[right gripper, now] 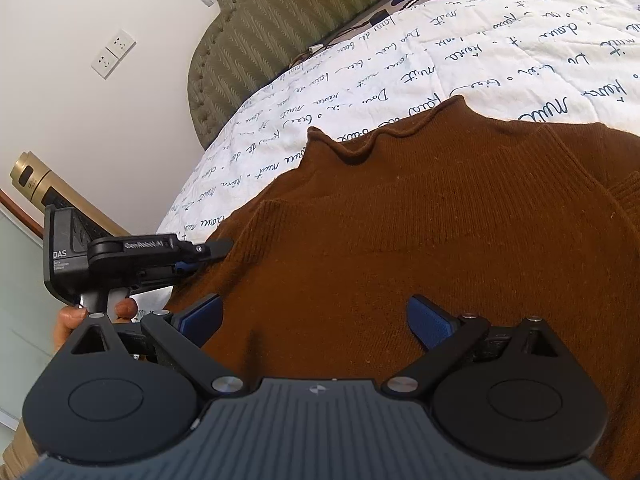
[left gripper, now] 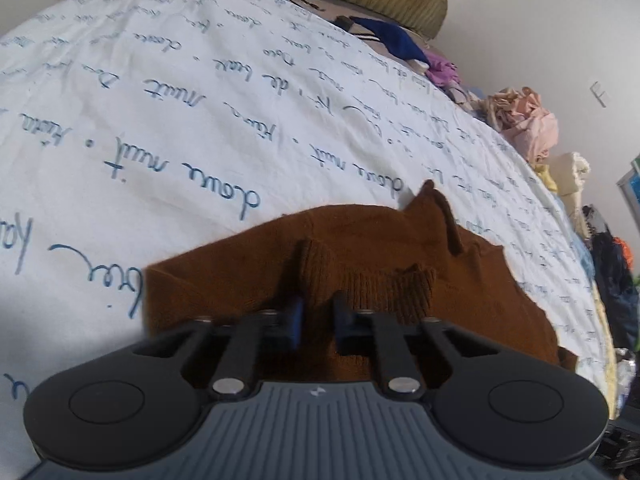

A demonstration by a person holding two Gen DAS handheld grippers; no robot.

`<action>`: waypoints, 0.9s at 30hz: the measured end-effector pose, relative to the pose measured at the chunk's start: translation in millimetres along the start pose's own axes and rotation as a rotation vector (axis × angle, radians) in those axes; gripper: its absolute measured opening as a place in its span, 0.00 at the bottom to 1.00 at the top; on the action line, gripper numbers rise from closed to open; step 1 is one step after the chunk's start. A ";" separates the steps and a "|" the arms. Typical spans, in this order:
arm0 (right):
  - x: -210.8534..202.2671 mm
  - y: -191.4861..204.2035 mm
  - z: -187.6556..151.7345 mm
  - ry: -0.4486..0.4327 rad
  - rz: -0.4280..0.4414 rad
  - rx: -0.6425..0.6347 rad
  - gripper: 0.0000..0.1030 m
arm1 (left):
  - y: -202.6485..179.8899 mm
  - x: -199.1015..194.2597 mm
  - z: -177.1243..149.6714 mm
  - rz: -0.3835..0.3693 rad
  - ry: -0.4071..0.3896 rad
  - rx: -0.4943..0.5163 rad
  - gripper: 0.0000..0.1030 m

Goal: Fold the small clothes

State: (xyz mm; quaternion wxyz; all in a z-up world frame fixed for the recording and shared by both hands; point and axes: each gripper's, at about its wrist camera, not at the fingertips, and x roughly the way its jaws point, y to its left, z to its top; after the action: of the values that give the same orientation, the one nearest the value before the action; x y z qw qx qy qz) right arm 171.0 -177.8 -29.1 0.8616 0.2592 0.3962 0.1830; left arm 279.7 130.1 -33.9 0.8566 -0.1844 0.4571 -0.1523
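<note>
Brown knit sweater (right gripper: 420, 220) lies spread on the bed's white quilt (left gripper: 160, 100) with blue script, collar toward the green headboard (right gripper: 280, 20). Left tongs (left gripper: 318, 320) at the sweater's edge, pads together, clamped on a raised fold of the knit. Right tongs (right gripper: 314, 320) hover above the sweater's lower body, pads wide apart, nothing between them but cloth below. A hand (right gripper: 68, 320) grips the left tool's handle beside the sweater's sleeve side. Heaped clothes (left gripper: 524, 120) sit at the bed's edge beyond the sweater.
</note>
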 end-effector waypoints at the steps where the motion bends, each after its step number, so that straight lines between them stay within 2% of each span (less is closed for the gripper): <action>1: -0.1 -0.3 0.0 -0.001 -0.001 0.001 0.94 | 0.1 -3.7 -0.4 0.006 -0.018 -0.004 0.08; 5: -1.5 2.4 0.0 0.000 -0.011 -0.001 0.95 | -7.5 -29.0 -0.5 0.066 -0.136 0.031 0.08; 7: -2.1 5.1 -0.6 -0.002 -0.016 -0.010 0.95 | -10.5 -34.6 1.8 0.129 -0.183 0.062 0.08; 11: 2.5 7.0 -2.1 -0.001 -0.034 -0.025 0.96 | -12.2 -11.9 1.5 0.209 -0.118 0.100 0.11; 13: 2.2 8.6 -2.6 -0.003 -0.044 -0.032 0.96 | -13.1 -14.0 -1.7 0.209 -0.126 0.115 0.12; 15: 0.0 11.8 -3.1 -0.002 -0.058 -0.046 0.96 | -12.2 -25.5 -2.4 0.200 -0.143 0.099 0.22; 16: -1.1 13.9 -3.6 -0.002 -0.066 -0.055 0.96 | -10.3 -34.3 -2.5 0.199 -0.154 0.091 0.33; 17: -2.6 15.5 -3.9 -0.003 -0.074 -0.062 0.96 | -8.3 -42.5 -2.8 0.199 -0.163 0.085 0.50; 19: -6.3 19.8 -5.0 -0.011 -0.084 -0.074 0.96 | -3.5 -63.3 -9.1 0.201 -0.207 0.074 0.70; 21: -9.7 26.6 -7.7 -0.022 -0.071 -0.086 0.96 | -1.2 -82.1 -20.4 0.198 -0.233 0.095 0.70; 25: -9.6 44.9 -15.6 -0.010 -0.017 -0.123 0.96 | 7.3 -105.0 -51.1 0.193 -0.193 0.091 0.70; 27: -6.5 56.2 -21.1 0.009 0.001 -0.158 0.96 | 12.7 -112.2 -68.7 0.157 -0.163 0.083 0.70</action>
State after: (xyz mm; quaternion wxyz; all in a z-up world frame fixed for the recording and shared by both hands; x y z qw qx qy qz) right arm 144.4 -130.0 -3.7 0.8776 0.1896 0.3841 0.2152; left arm 163.1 177.4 6.7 0.9072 -0.1242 0.3921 -0.0883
